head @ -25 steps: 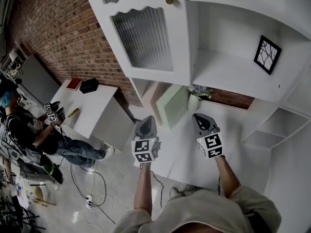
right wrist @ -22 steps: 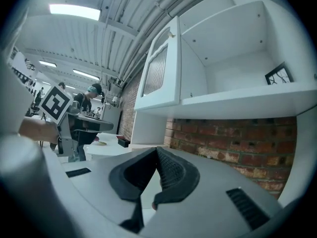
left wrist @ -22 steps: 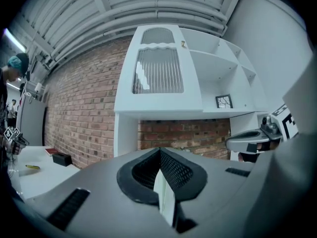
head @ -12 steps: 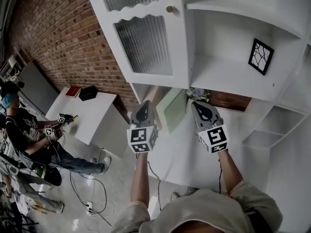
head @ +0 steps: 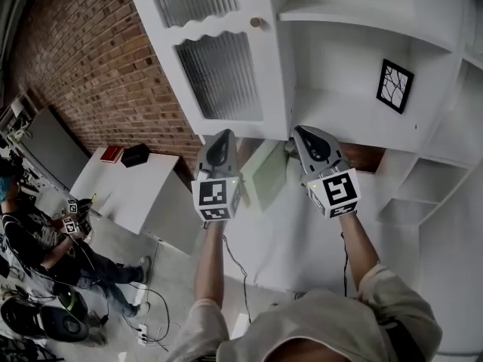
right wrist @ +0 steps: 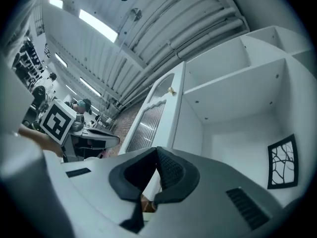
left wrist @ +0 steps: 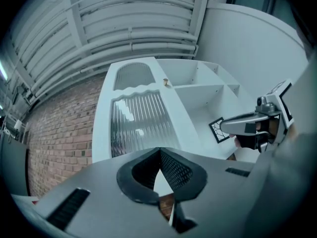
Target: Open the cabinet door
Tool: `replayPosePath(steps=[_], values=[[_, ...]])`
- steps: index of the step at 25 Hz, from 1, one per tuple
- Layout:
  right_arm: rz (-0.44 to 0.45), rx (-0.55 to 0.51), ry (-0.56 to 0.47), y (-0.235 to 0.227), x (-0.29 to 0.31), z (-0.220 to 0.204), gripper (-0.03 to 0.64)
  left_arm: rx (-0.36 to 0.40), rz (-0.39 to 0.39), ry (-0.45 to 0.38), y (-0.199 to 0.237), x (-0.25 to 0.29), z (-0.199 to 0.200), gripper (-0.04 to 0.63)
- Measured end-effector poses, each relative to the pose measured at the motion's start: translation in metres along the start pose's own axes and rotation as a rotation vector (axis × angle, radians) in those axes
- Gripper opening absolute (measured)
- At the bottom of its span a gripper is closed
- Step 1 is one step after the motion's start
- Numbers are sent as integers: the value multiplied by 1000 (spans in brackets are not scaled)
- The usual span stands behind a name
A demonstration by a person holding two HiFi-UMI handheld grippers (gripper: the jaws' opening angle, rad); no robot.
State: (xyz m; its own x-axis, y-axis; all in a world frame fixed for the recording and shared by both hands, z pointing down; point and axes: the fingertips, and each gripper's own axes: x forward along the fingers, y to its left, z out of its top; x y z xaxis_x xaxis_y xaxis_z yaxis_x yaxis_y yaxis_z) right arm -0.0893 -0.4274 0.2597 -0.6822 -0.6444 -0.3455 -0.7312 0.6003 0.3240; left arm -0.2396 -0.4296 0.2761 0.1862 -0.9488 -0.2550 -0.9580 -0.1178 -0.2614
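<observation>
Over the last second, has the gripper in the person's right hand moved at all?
Yes. The right gripper has risen: its tip was below the shelf holding the framed picture, and now overlaps that shelf's front edge.

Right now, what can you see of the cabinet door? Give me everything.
The cabinet door is white, tall and upright, left of the open shelves. Two ribbed translucent panes: a small upper one, a larger lower one with a scalloped top. A small round knob sits near its right edge. It looks shut; nothing touches it.
</observation>
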Motion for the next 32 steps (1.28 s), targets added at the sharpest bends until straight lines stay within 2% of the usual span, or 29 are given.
replayPosePath(steps=[7, 12, 15, 22, 23, 24, 26, 27, 31, 32], values=[[-53, -43, -22, -18, -5, 22, 14, 49, -57, -150, -12, 26, 59, 26], [-98, -67, -18, -32, -15, 30, 14, 37, -91, -212, -22, 43, 86, 26], [-118, -79, -16, -39, -21, 33, 14, 60, -114, -259, -33, 50, 107, 26], [-78, -99, -28, -33, -9, 44, 15, 91, -144, -320, -33, 70, 153, 32], [-59, -101, -23, -30, -4, 44, 31, 108, -151, -336, -32, 74, 162, 44], [-36, -102, -17, -26, 1, 44, 57, 125, -160, -345, -32, 77, 169, 98], [8, -97, -2, -19, 12, 42, 152, 151, -179, -347, -30, 86, 180, 179], [24, -91, 4, -17, 18, 40, 167, 163, -183, -347, -29, 89, 185, 209], [46, -57, 14, -15, 42, 33, 272, 234, -177, -378, -29, 98, 206, 229], [45, -51, 16, -16, 47, 32, 278, 245, -176, -384, -30, 100, 210, 229]])
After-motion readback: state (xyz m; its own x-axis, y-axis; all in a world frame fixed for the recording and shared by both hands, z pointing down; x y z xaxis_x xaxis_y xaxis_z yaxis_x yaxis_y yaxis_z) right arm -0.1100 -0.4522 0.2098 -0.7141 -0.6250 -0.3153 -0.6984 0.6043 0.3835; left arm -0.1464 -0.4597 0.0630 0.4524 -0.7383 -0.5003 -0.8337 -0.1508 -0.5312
